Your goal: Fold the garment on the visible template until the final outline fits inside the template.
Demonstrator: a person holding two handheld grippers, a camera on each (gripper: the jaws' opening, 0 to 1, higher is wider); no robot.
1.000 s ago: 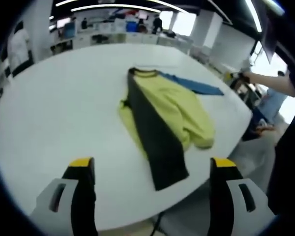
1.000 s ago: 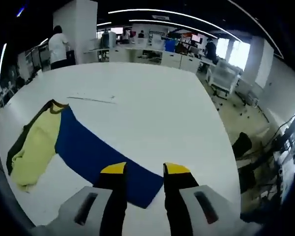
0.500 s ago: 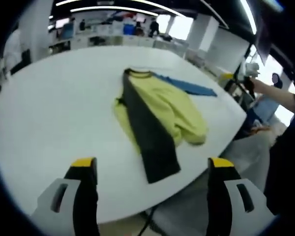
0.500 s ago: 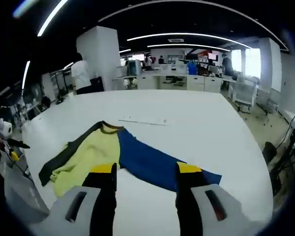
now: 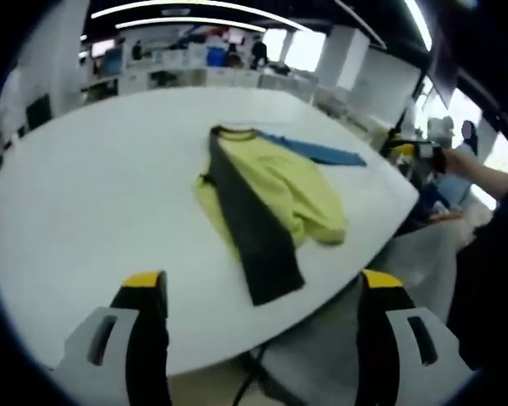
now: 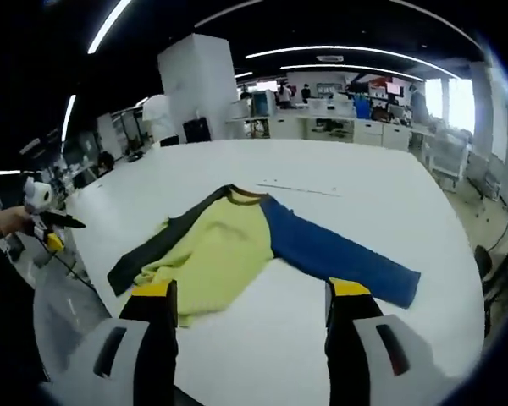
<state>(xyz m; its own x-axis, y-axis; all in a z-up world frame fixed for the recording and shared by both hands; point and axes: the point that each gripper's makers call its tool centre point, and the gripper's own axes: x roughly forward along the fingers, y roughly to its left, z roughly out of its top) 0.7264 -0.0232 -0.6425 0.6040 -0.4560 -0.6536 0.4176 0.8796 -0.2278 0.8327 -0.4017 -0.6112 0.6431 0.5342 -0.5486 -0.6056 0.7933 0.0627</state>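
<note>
A garment lies spread on the white table [image 5: 85, 194]. Its yellow body [image 5: 284, 182] is bunched at the hem, with a dark grey sleeve [image 5: 254, 237] stretched toward me and a blue sleeve [image 5: 317, 152] reaching away. In the right gripper view, the yellow body [image 6: 216, 254] sits between the grey sleeve [image 6: 157, 249] and the blue sleeve [image 6: 339, 258]. My left gripper [image 5: 262, 283] hangs open above the table's near edge, holding nothing. My right gripper [image 6: 251, 289] is open and empty, back from the garment. Each gripper shows small in the other's view: the right gripper [image 5: 406, 150], the left gripper [image 6: 57, 222].
A thin dark line [image 6: 296, 188] marks the table [image 6: 389, 194] beyond the collar. The table edge curves close to the grey sleeve's cuff, with floor [image 5: 322, 372] below. Desks, a white pillar [image 6: 199, 93] and people stand far behind.
The right gripper's jaws have spread wider, and it has pulled back from the blue sleeve's end, bringing the whole garment into view. The left view shifted only slightly; the garment lies as before.
</note>
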